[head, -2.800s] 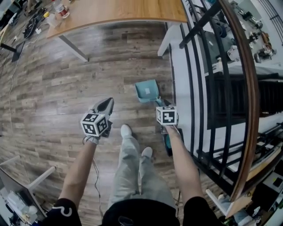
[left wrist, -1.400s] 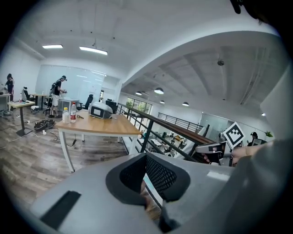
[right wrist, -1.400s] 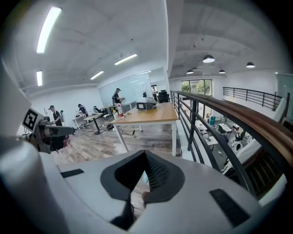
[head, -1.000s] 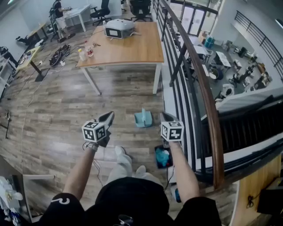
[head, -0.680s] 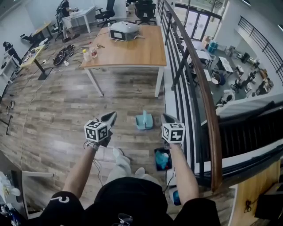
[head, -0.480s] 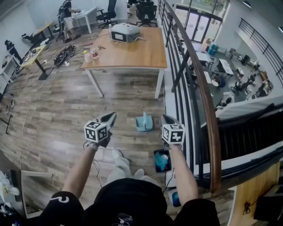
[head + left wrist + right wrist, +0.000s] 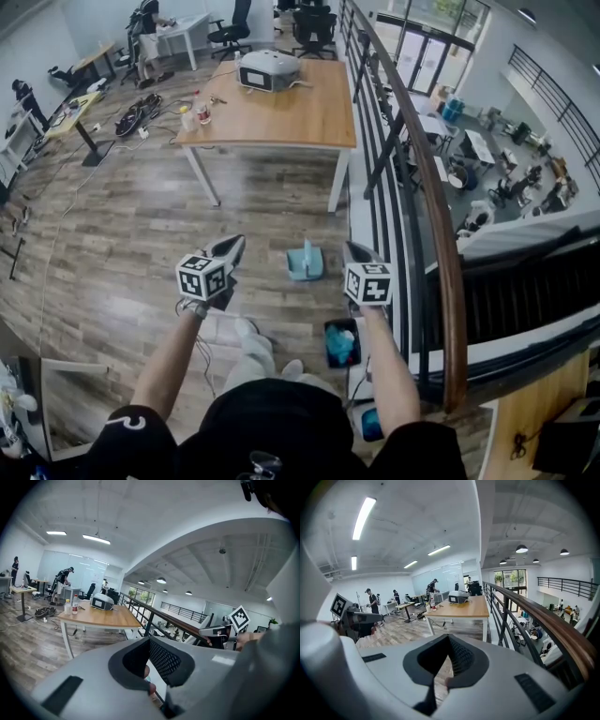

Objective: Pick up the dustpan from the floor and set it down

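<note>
The teal dustpan (image 7: 306,262) lies flat on the wooden floor, between my two grippers in the head view and well below them. My left gripper (image 7: 233,244) hangs to its left, shut and with nothing in it; in its own view the jaws (image 7: 149,639) meet with nothing between them. My right gripper (image 7: 350,247) hangs to the dustpan's right, beside the railing, also shut and without a load. In the right gripper view the jaws (image 7: 448,637) are together over bare floor. Neither gripper touches the dustpan.
A wooden table (image 7: 281,108) with a grey machine (image 7: 269,68) and bottles stands ahead. A black railing with a wooden handrail (image 7: 412,178) runs along the right. A dark bin holding something teal (image 7: 341,344) sits by my right foot. People work at desks far off.
Since the oldest frame the view has risen far above the floor and both grippers have come up away from the dustpan, which stays on the floor. Over the last second little differs.
</note>
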